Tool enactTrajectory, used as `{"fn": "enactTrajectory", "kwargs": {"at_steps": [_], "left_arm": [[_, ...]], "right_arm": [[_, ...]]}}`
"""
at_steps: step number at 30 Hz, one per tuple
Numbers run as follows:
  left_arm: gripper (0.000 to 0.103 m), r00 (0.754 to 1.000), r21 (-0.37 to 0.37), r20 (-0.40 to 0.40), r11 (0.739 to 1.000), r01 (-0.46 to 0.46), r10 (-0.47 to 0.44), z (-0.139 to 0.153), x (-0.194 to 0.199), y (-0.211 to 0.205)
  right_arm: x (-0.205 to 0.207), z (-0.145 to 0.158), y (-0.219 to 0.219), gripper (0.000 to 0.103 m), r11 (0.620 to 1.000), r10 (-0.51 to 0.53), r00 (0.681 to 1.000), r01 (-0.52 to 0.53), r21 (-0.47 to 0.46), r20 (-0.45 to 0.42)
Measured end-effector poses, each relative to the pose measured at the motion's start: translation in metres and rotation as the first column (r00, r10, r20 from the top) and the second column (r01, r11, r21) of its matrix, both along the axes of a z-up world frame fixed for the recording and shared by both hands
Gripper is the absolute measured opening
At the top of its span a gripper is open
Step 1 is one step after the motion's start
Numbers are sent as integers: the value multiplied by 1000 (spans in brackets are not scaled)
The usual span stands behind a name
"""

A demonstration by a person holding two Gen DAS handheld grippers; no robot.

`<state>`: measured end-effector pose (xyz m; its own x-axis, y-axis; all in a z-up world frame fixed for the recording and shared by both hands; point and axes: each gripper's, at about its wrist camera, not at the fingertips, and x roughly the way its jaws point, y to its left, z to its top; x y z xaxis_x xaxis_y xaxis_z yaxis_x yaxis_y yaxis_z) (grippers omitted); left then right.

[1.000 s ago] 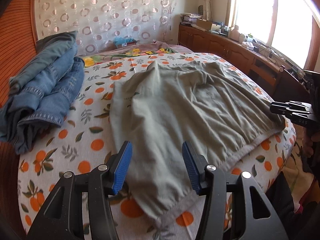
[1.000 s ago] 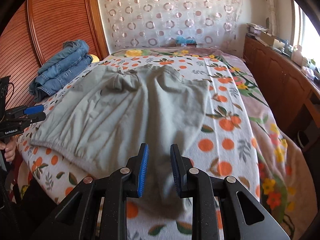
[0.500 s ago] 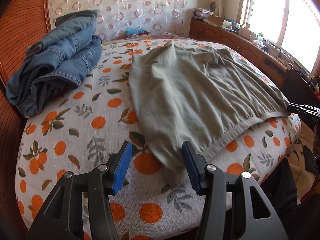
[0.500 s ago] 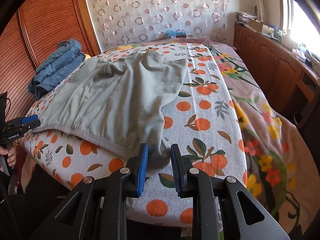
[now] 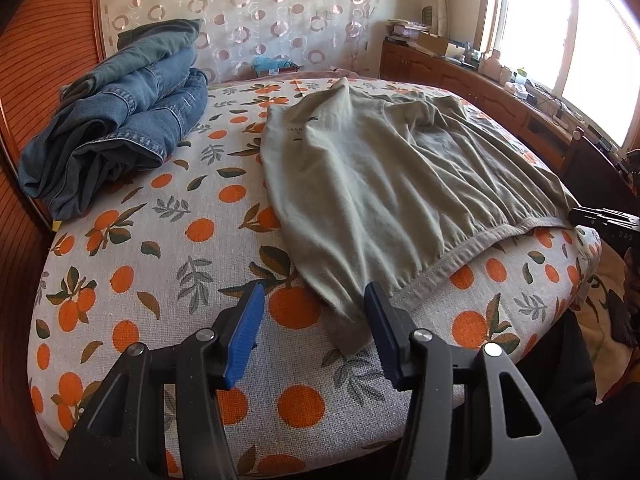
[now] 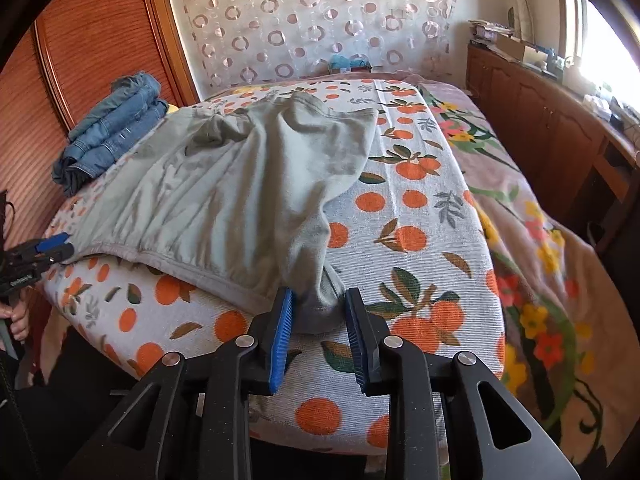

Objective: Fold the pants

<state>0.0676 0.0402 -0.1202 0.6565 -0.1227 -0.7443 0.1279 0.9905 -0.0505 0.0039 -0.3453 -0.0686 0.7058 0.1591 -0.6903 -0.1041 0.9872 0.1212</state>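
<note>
Left gripper (image 5: 314,320): I hold it low at 6 o'clock in its own view, jaws spread wide, blue pads (image 5: 243,334) facing each other.
Left gripper contact: cloth lies between the jaws; whether the pads touch it I cannot tell.
Right gripper (image 6: 318,316): also low at 6 o'clock, jaws parted, the gap narrower than my left one.
My left hand (image 6: 16,322): partly seen at 9 o'clock, wrapped on the handle.

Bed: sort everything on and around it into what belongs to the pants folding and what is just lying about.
Belongs to the job:
green pants
left claw, open at one waistband corner
right claw, open at the other corner
bed, the work surface

Just lying about:
jeans pile
blue item by the curtain
sideboard clutter
</note>
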Motion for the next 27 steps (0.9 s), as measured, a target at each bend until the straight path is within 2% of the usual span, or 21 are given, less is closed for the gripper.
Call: {"fn": "enactTrajectory", "kwargs": {"at_steps": [3, 10, 15, 21, 27], "left_arm": [[53, 1000, 0, 0, 1000, 0, 0, 0, 0, 0], [53, 1000, -7, 14, 1000, -4, 4, 0, 0, 2], [53, 1000, -9, 13, 1000, -8, 9, 0, -1, 1], [53, 999, -29, 11, 999, -31, 32, 5, 0, 8], [53, 998, -31, 38, 998, -54, 55, 16, 0, 21]], "right_arm": [[-2, 3, -1, 11, 999, 23, 1000, -23, 40, -3], [-21, 15, -8, 9, 994, 32, 999, -33, 107, 15], [-21, 12, -6, 9, 993, 40, 999, -41, 113, 14], [-4, 34, 3, 9, 990, 65, 994, -75, 122, 85], [28, 50, 42, 9, 979, 154, 979, -170, 113, 136]]}}
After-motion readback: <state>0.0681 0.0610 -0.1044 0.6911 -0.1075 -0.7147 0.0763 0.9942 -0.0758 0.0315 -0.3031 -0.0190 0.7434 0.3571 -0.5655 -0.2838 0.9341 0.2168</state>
